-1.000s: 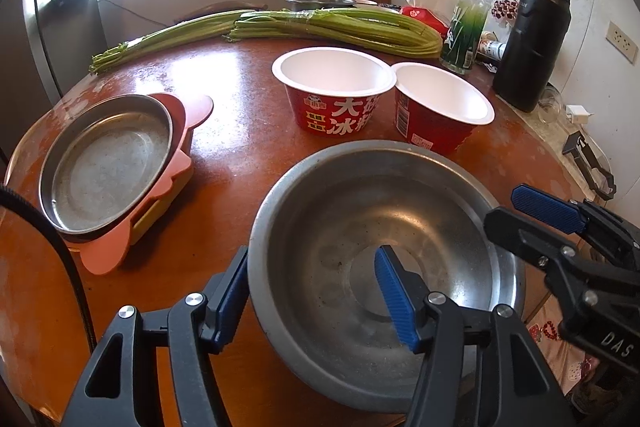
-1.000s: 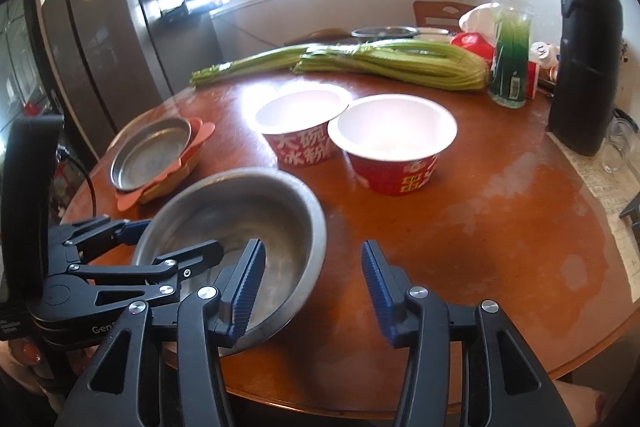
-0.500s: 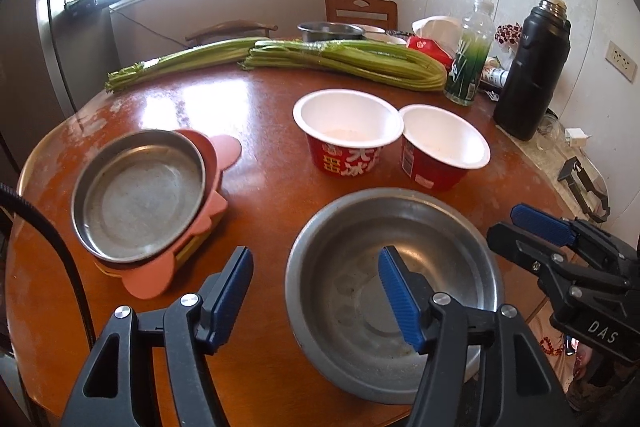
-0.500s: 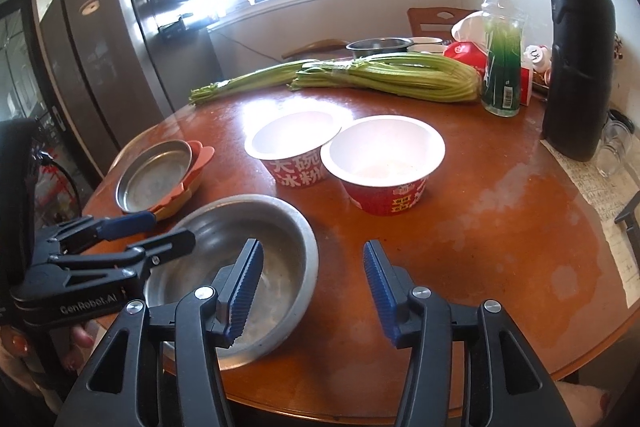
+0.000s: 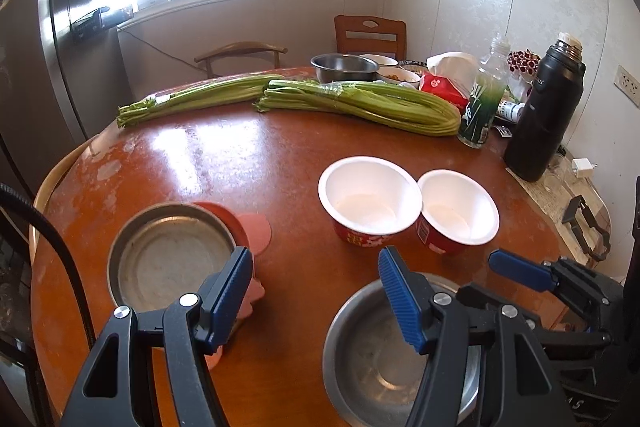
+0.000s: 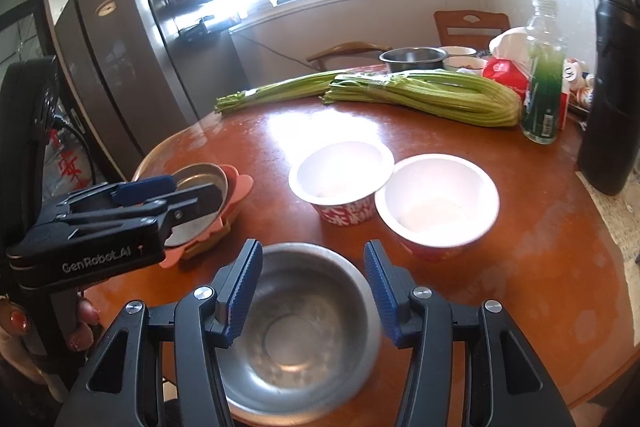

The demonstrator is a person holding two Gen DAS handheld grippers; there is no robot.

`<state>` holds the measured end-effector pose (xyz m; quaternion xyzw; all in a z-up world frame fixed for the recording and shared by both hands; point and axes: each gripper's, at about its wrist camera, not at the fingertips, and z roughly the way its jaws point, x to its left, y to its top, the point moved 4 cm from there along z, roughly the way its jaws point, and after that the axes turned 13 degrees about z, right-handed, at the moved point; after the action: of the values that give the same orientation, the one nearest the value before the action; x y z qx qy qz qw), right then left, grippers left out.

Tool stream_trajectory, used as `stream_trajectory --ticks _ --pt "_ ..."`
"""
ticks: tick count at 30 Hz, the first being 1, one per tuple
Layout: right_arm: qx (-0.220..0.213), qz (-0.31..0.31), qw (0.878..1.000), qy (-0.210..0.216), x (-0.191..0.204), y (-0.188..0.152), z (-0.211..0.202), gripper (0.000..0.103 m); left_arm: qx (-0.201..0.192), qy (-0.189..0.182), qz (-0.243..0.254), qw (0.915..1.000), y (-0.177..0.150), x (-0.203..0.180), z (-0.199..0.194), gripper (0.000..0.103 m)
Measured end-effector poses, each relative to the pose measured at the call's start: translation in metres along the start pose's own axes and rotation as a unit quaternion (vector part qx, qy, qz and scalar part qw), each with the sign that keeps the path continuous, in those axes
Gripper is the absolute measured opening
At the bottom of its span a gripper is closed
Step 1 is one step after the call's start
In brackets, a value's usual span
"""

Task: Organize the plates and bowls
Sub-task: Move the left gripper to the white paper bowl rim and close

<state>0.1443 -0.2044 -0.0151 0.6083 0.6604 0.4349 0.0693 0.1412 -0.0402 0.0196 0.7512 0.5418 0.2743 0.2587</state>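
The left tongs (image 5: 316, 291) are held apart above the round reddish-brown wooden table (image 5: 248, 163) with nothing gripped – the jaws have just been opening a little, and only bare tabletop is seen between them. The right tongs (image 6: 312, 291) are likewise parted and empty; the wide stainless-steel bowl (image 6: 296, 331) is seen between the blue pads from above, yet it rests on the table near the front edge and is not pressed by either pad.

The two white-lined red paper bowls (image 5: 370, 201) (image 5: 458, 211) are set rim to rim in the middle of the table, probably so that one can be nested in the other. At the left, the shallow round steel plate (image 5: 170, 259) is laid on a pink scalloped plastic plate (image 5: 256, 231) – a stack already begun, it is judged. The steel bowl is left apart from both groups and seems the piece still to be sorted.

Farther back, two bundles of green celery stalks (image 5: 360, 101), a clear bottle of green liquid (image 5: 482, 99) and a tall black thermos flask (image 5: 546, 111) are ranged along the far rim. None of them is in the way of the bowls, but the left tongs are seen crossing in front of the steel plate in the right wrist view, so that a reach there by the right side would be crowded.
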Motion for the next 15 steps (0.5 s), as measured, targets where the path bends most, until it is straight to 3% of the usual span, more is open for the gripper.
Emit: stream_trajectory --ticks 15 --pt "0.047 0.066 0.997 0.008 0.0 0.02 0.05 0.055 0.048 -0.022 0.028 0.9982 0.041 0.01 0.058 0.065"
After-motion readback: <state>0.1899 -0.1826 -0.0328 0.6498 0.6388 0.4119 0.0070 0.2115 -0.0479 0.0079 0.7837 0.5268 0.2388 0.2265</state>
